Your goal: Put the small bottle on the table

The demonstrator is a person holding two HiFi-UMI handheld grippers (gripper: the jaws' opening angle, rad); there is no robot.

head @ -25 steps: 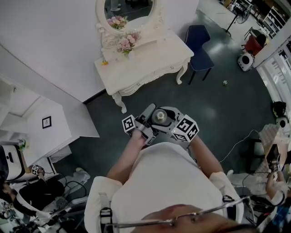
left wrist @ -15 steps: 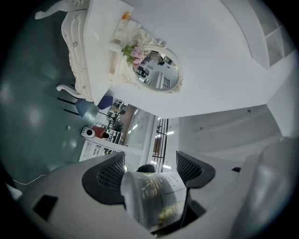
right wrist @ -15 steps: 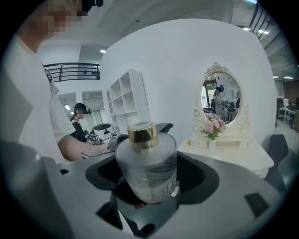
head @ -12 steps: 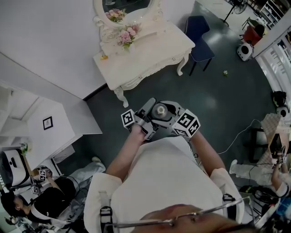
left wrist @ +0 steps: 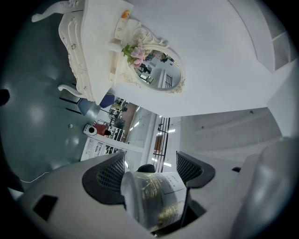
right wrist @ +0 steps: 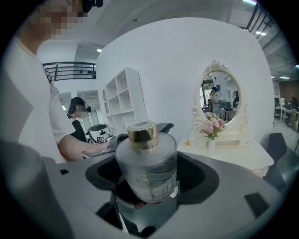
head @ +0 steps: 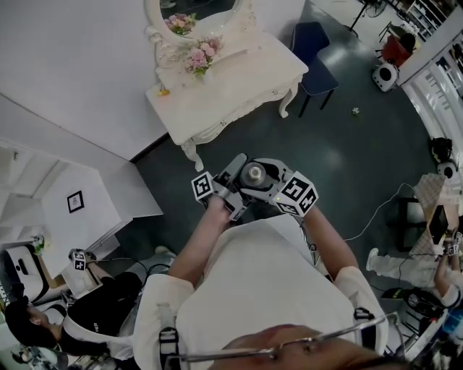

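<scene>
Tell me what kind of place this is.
Likely a lab hall staged as a home: an ornate white dressing table with oval mirror stands on bare grey floor, loose cables trail nearby, and another person sits among gear.

A lab or studio dressed as a bedroom (one corner only): an ornate white surface (head: pixel 246 83) with oval mirror (head: pixel 202 9) and flowers (head: pixel 197 58) on dark floor (head: pixel 340 152), white shelving (right wrist: pixel 122 100), and another seated person (head: pixel 108 314).
</scene>
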